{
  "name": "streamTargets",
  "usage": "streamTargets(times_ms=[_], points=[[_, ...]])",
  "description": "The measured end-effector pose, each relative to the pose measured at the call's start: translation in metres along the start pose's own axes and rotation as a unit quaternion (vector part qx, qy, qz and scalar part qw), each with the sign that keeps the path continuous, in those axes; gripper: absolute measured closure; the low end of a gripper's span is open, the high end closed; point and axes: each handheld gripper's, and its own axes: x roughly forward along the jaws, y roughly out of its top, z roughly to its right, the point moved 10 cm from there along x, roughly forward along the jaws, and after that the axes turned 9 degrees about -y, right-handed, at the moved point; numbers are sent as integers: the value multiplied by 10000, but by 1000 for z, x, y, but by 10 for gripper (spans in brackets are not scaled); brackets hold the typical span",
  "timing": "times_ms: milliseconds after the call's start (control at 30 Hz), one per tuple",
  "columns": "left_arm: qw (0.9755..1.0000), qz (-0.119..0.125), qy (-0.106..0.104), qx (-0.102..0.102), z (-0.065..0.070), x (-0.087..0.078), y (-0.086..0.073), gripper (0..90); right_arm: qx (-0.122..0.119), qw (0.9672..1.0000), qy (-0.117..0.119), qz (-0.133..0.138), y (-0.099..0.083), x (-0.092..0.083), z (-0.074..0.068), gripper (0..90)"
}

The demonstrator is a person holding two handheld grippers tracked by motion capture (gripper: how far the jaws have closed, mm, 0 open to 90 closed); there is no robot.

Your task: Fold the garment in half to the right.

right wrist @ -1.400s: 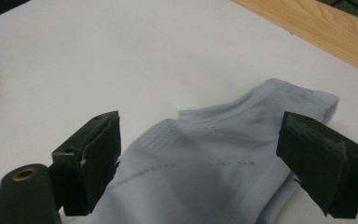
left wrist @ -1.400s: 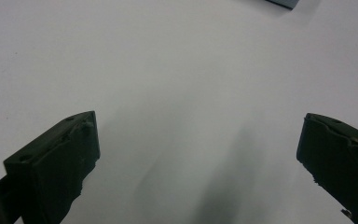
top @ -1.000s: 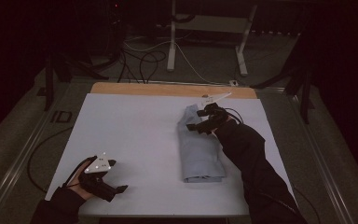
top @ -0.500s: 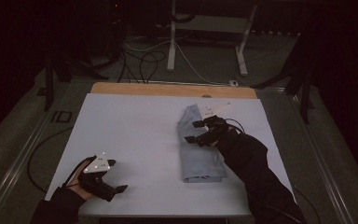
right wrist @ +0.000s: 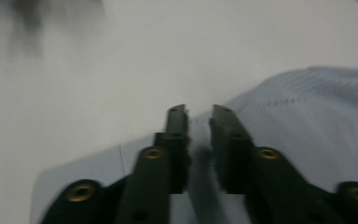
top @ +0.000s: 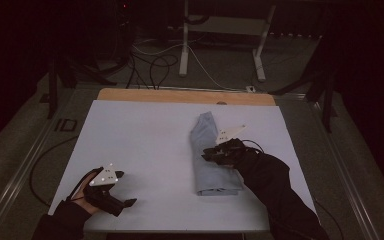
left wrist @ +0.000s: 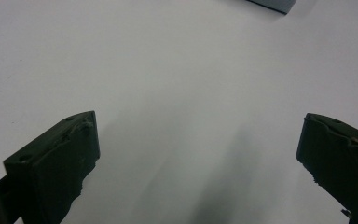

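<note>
Black sleeves [top: 280,195] (brass-screwed tools [right wrist: 199,122])

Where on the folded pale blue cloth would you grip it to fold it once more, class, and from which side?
Grip the folded cloth at its far narrow end, coming from above with jaws across the edge. It lies flat as a long strip running away from the person, so only its layered edges offer something to pinch.

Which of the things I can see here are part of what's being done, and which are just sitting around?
In use:
- folded pale-blue cloth on the white table
- right gripper, its jaws just closed, pinching a fold of that cloth
- left gripper, jaws wide apart, nothing between them

Just lying about:
- cables on the floor beyond the table
- white stand legs
</note>
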Motion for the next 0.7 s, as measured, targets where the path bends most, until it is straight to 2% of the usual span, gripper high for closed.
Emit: streamTargets(times_ms=[67, 167, 333, 533, 667, 700], points=[[10000, -7, 9, -8, -1, 0, 0, 5, -60, 10000, -35, -56, -5, 1, -1, 897], [10000, -2, 6, 2, 0, 0, 0, 4, -9, 10000, 84, -49, -12, 1, -6, 900], [10000, 10, -2, 4, 1, 0, 0, 4, -48, 9995, 234, -228, -27, 7, -17, 900], [10000, 0, -8, 11, 1, -1, 0, 4, 22, 9990, 322, -303, -41, 8, -22, 900], [10000, -1, -5, 5, 1, 0, 0, 4, 17, 9985, 451, -319, -49, 7, -30, 900], [10000, -15, -8, 21, 1, 0, 0, 4, 16, 9979, 549, -355, -50, 7, -34, 900]])
